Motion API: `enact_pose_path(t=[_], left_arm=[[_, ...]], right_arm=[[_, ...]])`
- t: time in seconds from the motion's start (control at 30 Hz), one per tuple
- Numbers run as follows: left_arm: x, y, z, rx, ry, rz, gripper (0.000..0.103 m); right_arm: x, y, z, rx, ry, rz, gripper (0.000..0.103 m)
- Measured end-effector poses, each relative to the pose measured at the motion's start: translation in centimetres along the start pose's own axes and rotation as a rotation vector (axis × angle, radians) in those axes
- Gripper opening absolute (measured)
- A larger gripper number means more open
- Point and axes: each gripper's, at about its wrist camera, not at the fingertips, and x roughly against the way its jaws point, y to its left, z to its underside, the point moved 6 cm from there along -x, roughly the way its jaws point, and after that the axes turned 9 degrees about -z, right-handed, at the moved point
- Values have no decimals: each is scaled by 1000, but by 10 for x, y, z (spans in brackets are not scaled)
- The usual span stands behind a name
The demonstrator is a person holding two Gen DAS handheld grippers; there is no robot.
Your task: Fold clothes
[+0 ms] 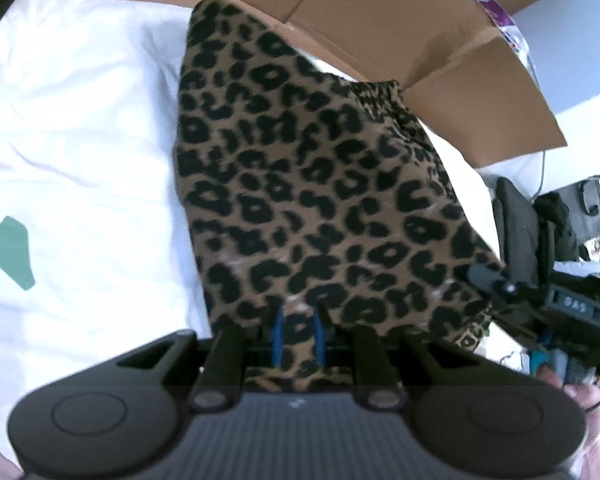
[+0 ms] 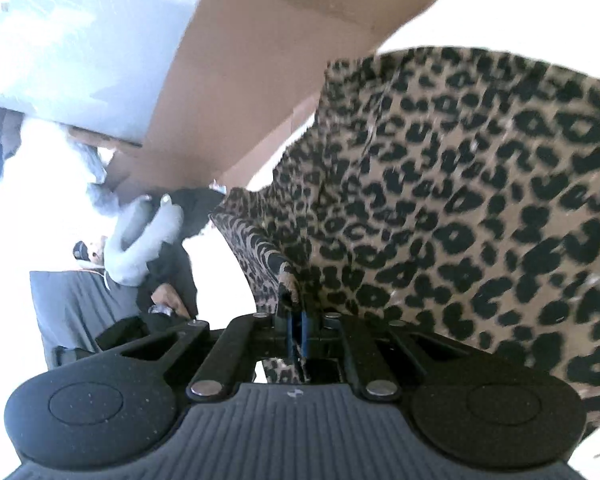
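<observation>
A leopard-print garment with a gathered elastic waistband hangs lifted over a white sheet. My left gripper is shut on its near edge, cloth pinched between the blue-padded fingers. The right gripper shows at the garment's right corner in the left wrist view. In the right wrist view the same garment fills the right half, and my right gripper is shut on a folded corner of it.
A brown cardboard box stands behind the garment, its side close in the right wrist view. A green patch marks the sheet at left. A person's light-gloved hand holds dark cloth at left. Cluttered items lie at right.
</observation>
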Motion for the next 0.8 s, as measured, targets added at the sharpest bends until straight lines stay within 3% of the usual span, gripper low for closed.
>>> enact_pose_path(t=[0.33, 0.8], left_arm=[[-7, -15, 7, -138, 44, -33, 20], [-12, -37, 11, -238, 75, -31, 20]], right_arm=[[57, -30, -14, -39, -109, 68, 1], [119, -75, -30, -81, -251, 166, 1]])
